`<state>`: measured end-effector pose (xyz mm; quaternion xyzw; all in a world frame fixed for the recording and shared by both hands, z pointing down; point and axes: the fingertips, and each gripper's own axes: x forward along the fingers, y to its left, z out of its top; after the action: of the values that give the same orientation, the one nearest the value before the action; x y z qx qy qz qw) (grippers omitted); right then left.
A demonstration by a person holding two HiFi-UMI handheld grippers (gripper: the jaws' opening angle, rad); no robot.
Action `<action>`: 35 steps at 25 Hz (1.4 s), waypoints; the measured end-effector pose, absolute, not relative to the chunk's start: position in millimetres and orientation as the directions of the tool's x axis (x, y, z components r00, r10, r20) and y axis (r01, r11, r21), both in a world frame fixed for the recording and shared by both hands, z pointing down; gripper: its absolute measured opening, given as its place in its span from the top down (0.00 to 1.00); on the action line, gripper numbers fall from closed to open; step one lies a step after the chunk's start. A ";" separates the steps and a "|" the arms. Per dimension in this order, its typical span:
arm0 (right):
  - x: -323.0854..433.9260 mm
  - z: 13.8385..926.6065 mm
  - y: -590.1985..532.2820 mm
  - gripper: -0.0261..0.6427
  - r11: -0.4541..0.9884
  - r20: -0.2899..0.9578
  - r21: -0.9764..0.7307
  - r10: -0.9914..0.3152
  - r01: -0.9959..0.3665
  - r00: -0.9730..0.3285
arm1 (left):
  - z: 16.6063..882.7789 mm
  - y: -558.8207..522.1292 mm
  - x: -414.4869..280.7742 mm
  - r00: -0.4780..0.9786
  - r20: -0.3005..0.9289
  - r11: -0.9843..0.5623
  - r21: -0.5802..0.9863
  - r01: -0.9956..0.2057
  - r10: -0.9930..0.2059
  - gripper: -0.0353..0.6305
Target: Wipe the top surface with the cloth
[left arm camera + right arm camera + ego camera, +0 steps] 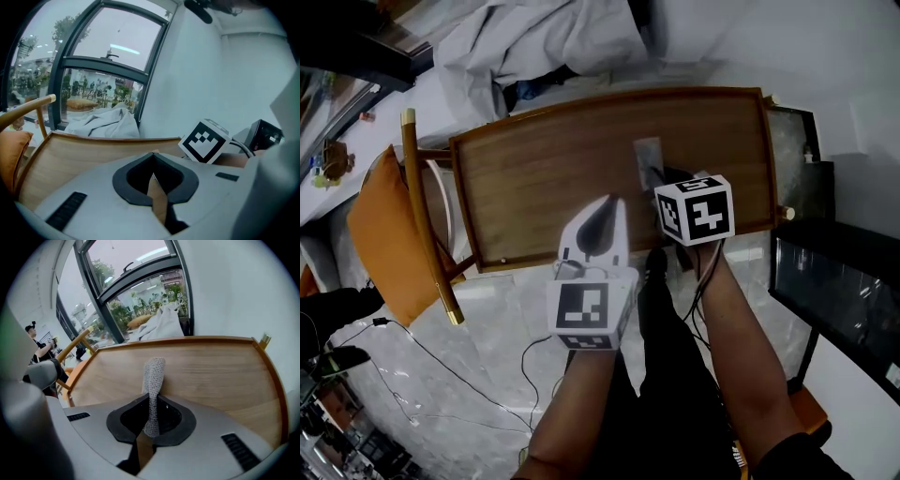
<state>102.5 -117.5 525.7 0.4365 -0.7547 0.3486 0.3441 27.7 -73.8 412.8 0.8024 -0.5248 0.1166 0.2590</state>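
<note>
A wooden table top (534, 169) with a raised rim lies in front of me. A grey knitted cloth (648, 153) rests on it right of centre. My right gripper (655, 177) is shut on the cloth's near end; in the right gripper view the cloth (153, 373) stands up from between the jaws over the wood (215, 376). My left gripper (608, 200) hovers over the table's near edge, just left of the right one, with its jaws closed together and nothing between them. From the left gripper view (153, 153) I see the right gripper's marker cube (205, 141).
A wooden chair with an orange cushion (380, 230) stands left of the table. White bedding (534, 42) lies beyond the far edge. A dark glass cabinet (834, 281) is at the right. Cables (441, 366) trail over the marble floor. A person (40, 345) stands far left.
</note>
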 end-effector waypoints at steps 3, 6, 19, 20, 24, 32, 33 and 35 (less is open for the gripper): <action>138.8 523.5 -120.3 0.91 0.356 0.829 -0.206 -0.431 -0.912 -0.356 | 412.4 -77.1 58.2 0.441 0.456 -0.335 0.298 -0.894 -0.773 0.93; 173.3 521.1 -123.1 0.91 0.325 0.835 -0.195 -0.440 -0.925 -0.331 | 412.3 -79.4 86.3 0.461 0.453 -0.353 0.305 -0.885 -0.764 0.93; 284.1 509.8 -136.8 0.91 0.181 0.881 -0.097 -0.442 -0.979 -0.169 | 408.1 -85.2 180.6 0.535 0.434 -0.418 0.340 -0.842 -0.725 0.93; 288.8 508.6 -136.8 0.91 0.168 0.882 -0.085 -0.445 -0.982 -0.152 | 407.6 -85.9 183.4 0.538 0.433 -0.422 0.339 -0.841 -0.723 0.93; 304.4 506.6 -134.6 0.91 0.128 0.887 -0.031 -0.454 -0.991 -0.087 | 404.9 -87.9 190.5 0.545 0.429 -0.433 0.336 -0.836 -0.720 0.93; 326.2 501.4 -135.6 0.91 0.015 0.882 0.078 -0.467 -0.997 0.062 | 401.7 -88.5 183.8 0.558 0.428 -0.449 0.334 -0.828 -0.710 0.93; 327.8 501.1 -135.9 0.91 0.008 0.881 0.093 -0.467 -0.996 0.078 | 401.6 -88.9 181.9 0.558 0.429 -0.449 0.334 -0.828 -0.710 0.93; 326.6 498.5 -137.5 0.91 0.008 0.872 0.104 -0.481 -0.995 0.088 | 401.1 -89.2 176.8 0.556 0.427 -0.445 0.336 -0.830 -0.713 0.93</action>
<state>326.6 -137.5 498.5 0.6241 -0.5912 0.3266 0.3928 176.8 -89.2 401.1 0.8427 -0.4579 0.1121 0.2602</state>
